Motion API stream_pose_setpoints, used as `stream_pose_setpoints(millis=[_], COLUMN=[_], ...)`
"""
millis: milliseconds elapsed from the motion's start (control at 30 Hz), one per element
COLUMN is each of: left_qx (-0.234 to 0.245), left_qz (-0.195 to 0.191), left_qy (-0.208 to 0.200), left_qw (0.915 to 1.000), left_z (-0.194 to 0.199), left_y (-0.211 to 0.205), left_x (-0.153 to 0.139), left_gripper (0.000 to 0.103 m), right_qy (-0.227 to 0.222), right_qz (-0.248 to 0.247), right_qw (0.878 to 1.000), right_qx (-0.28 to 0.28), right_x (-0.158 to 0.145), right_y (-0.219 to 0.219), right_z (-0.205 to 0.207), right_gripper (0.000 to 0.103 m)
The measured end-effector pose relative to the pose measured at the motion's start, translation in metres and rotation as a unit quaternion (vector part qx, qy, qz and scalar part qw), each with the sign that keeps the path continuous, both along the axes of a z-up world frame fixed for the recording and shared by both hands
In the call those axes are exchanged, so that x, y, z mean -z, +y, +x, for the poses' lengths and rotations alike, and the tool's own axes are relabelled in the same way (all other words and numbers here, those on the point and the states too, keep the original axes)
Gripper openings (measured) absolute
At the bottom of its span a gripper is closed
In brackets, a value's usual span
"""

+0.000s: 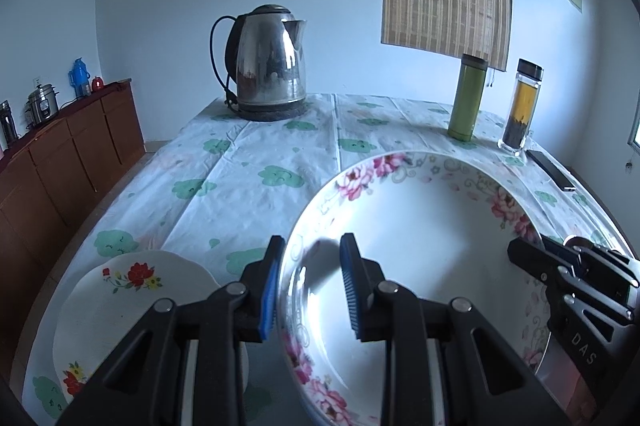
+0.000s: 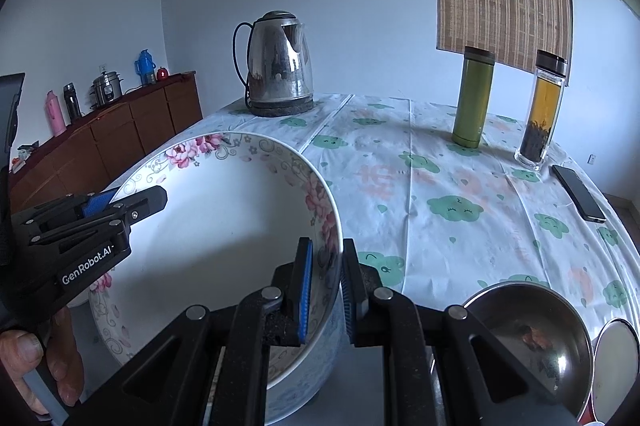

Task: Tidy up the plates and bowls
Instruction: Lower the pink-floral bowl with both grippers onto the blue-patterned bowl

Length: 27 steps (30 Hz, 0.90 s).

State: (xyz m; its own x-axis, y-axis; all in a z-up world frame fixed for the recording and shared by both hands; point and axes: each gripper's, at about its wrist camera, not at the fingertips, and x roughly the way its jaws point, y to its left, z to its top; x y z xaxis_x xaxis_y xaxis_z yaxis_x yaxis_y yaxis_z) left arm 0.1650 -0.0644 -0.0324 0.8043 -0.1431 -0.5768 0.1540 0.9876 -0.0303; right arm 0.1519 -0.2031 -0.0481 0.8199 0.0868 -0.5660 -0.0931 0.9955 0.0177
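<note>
A large white bowl with pink flowers (image 1: 420, 226) is held between both grippers above the table. My left gripper (image 1: 310, 282) straddles its left rim, one blue pad inside and one outside, shut on it. My right gripper (image 2: 326, 286) is shut on the bowl's right rim (image 2: 332, 226). Each gripper shows in the other's view, the right one (image 1: 560, 266) and the left one (image 2: 120, 206). A white plate with red flowers (image 1: 120, 306) lies on the table at lower left.
A steel kettle (image 1: 268, 62), a green flask (image 1: 468, 98), a tea bottle (image 1: 520, 106) and a phone (image 1: 552, 170) stand at the back of the tablecloth (image 1: 260, 166). A steel bowl (image 2: 532, 338) and another dish (image 2: 616, 358) sit at lower right. A wooden cabinet (image 1: 60, 162) is on the left.
</note>
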Motion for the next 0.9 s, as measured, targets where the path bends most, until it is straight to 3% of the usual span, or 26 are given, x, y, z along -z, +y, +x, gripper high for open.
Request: stream_pose_setpoints(millis=[900], left_qx=[0.004], left_qz=[0.010], left_qy=[0.033], left_qw=[0.9994], left_z=[0.006], left_y=[-0.001], left_x=[0.014], left_gripper=[0.026], right_qy=[0.031], right_qz=[-0.018], right_qw=[0.999], right_qx=[-0.003], right_x=[0.012], right_y=[0.002], right_z=[0.007], right_gripper=[0.015])
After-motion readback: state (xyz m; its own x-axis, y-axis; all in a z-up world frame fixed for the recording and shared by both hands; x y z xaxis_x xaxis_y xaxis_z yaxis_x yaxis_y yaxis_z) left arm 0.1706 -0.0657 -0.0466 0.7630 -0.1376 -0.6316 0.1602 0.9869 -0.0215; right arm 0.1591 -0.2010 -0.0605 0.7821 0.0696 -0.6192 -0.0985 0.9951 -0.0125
